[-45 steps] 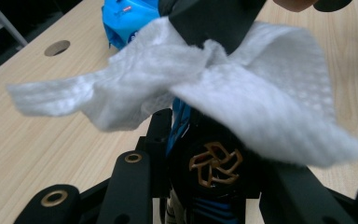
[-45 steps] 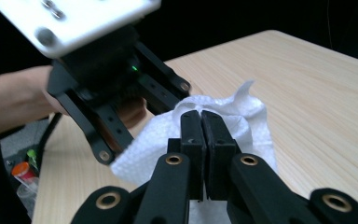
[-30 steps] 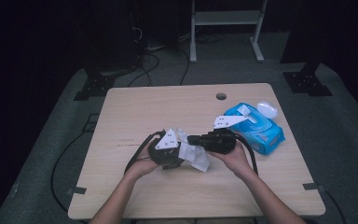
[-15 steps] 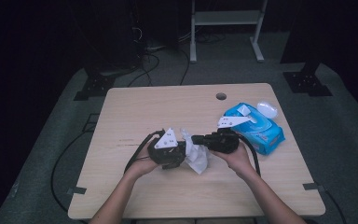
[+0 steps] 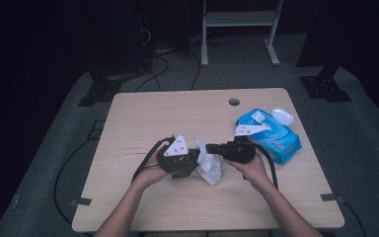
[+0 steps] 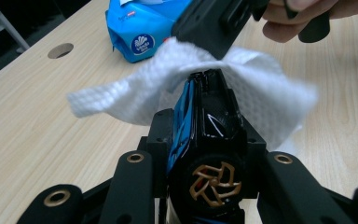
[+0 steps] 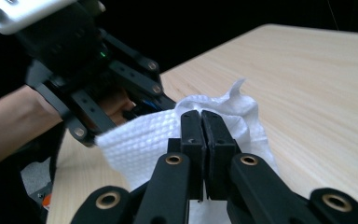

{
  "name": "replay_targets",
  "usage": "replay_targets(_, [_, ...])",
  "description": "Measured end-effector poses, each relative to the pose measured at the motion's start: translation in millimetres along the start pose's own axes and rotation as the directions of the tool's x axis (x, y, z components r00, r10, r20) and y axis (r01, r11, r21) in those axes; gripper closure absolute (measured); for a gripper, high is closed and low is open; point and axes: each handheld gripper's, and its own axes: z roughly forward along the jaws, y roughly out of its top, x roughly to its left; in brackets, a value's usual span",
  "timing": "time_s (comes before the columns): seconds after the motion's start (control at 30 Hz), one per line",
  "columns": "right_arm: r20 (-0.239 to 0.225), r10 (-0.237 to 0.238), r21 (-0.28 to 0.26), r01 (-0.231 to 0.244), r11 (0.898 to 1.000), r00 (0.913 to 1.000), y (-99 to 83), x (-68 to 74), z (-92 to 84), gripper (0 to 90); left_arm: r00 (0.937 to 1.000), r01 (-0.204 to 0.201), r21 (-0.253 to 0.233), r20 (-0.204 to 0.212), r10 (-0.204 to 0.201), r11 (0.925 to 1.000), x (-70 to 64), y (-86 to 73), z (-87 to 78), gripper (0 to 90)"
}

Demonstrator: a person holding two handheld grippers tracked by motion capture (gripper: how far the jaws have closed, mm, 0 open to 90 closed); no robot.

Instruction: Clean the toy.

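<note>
My left gripper [image 6: 207,130] is shut on a glossy black and blue object [image 6: 209,182] with a gold pinwheel emblem. A white wipe [image 6: 135,93] drapes over the far end of that object. My right gripper [image 7: 201,119] is shut on the wipe [image 7: 140,140], jaws pressed together with the cloth bunched at their tips. In the high view the left gripper [image 5: 190,160] and right gripper [image 5: 211,148] meet tip to tip at the table's middle, the wipe [image 5: 211,167] hanging between them.
A blue pack of wipes [image 5: 271,136] lies right of the hands, a white lid [image 5: 283,116] just behind it. The wooden table [image 5: 143,113] has a cable hole [image 5: 234,101] near its far edge. Cables trail from both grippers towards the front.
The right gripper has shifted slightly with the wipe against the held object, and the cloth's folds have changed shape. The left hand has stayed put.
</note>
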Motion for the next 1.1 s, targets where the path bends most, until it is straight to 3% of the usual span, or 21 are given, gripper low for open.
replay_targets(0.1, [0.005, -0.002, 0.006, 0.002, 1.0, 1.0, -2.7, -1.9, -0.9, 87.5, 1.0, -0.004, 0.004, 0.003, 0.004, 1.0, -1.6, 0.7, 2.5, 66.1])
replay_targets(0.13, [0.028, 0.003, 0.025, -0.003, 1.0, 0.9996, -7.2, -5.2, -2.1, 87.5, 1.0, -0.003, 0.002, 0.005, 0.003, 1.0, -1.7, 0.8, 2.6, 66.2])
replay_targets(0.37, [0.051, 0.068, 0.07, -0.072, 0.995, 0.9964, -29.7, -18.2, -2.9, 87.5, 0.9999, -0.009, -0.002, 0.011, 0.009, 1.0, -1.9, 5.6, 7.9, 66.2])
replay_targets(0.6, [0.05, 0.063, 0.025, -0.064, 0.998, 0.9968, -19.3, -15.8, -17.3, 87.5, 0.9996, -0.008, -0.048, 0.027, 0.01, 0.9988, -1.7, 15.6, 16.2, 66.4])
replay_targets(0.77, [0.045, 0.058, -0.002, -0.058, 0.998, 0.9973, -13.3, -12.6, -24.7, 87.6, 0.9996, 0.002, -0.077, 0.03, 0.001, 0.9971, -2.4, 13.7, 14.7, 66.4])
replay_targets(0.87, [0.028, 0.058, -0.006, -0.058, 0.998, 0.9979, -8.0, -7.8, -20.6, 87.6, 0.9993, 0.028, -0.101, 0.028, -0.025, 0.9945, -0.2, 7.8, 7.6, 66.4])
replay_targets(1.1, [-0.02, 0.018, 0.001, -0.018, 1.0, 0.9997, 5.5, 6.6, 0.8, 87.6, 0.999, 0.043, -0.111, -0.006, -0.044, 0.9929, 3.2, -5.1, -12.0, 66.0])
